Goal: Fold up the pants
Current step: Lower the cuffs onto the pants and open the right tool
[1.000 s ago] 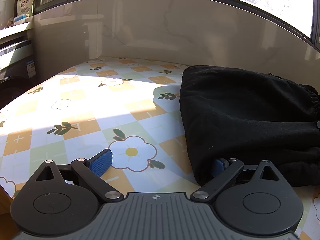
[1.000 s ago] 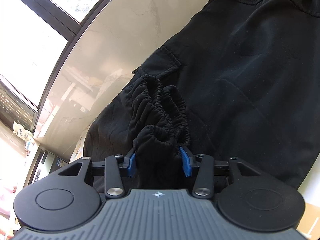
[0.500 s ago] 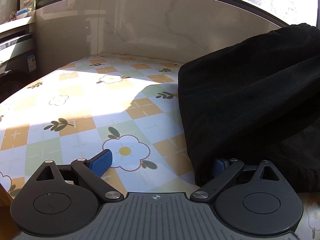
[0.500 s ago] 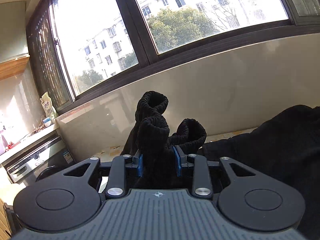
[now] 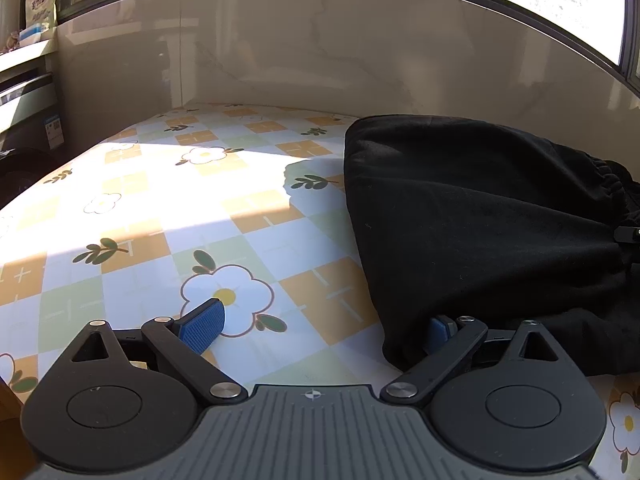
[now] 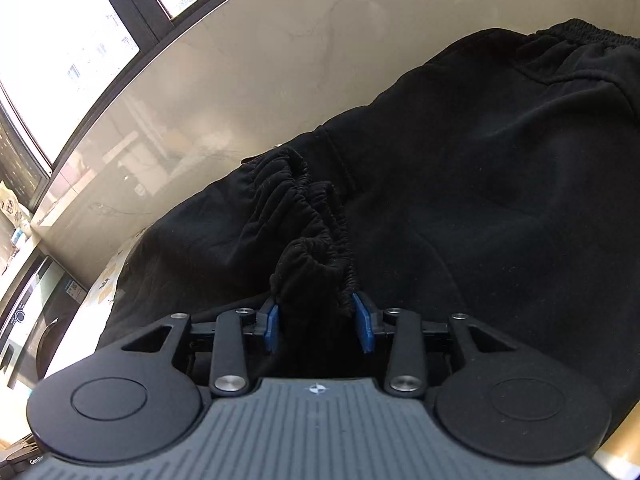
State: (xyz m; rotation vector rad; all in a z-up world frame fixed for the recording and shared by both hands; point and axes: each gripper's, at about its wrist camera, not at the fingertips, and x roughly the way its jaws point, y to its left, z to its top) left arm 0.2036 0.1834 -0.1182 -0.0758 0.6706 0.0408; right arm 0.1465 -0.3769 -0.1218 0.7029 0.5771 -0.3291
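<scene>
Black pants (image 5: 480, 208) lie folded over on the flowered tablecloth (image 5: 160, 208), filling the right side of the left wrist view. My left gripper (image 5: 320, 328) stands wide open at the near edge of the fold. Its right fingertip (image 5: 438, 330) is tucked under the cloth and its left one rests on bare table. In the right wrist view the pants (image 6: 500, 160) fill most of the picture. My right gripper (image 6: 318, 322) has the bunched elastic cuffs (image 6: 312, 256) between its blue pads. Its jaws are opening, and the cloth still fills the gap and touches both pads.
A beige marble wall (image 5: 320, 48) runs along the back of the table under dark window frames. A sill at the far left carries a bag (image 5: 42, 0). A white appliance (image 6: 28, 320) stands beyond the table's left end. Sunlit tablecloth lies left of the pants.
Half a second ago the right gripper held the cuffs raised toward the window and the cloth hung high. Now it is back down over the pants, which lie flatter. The left gripper stayed put.
</scene>
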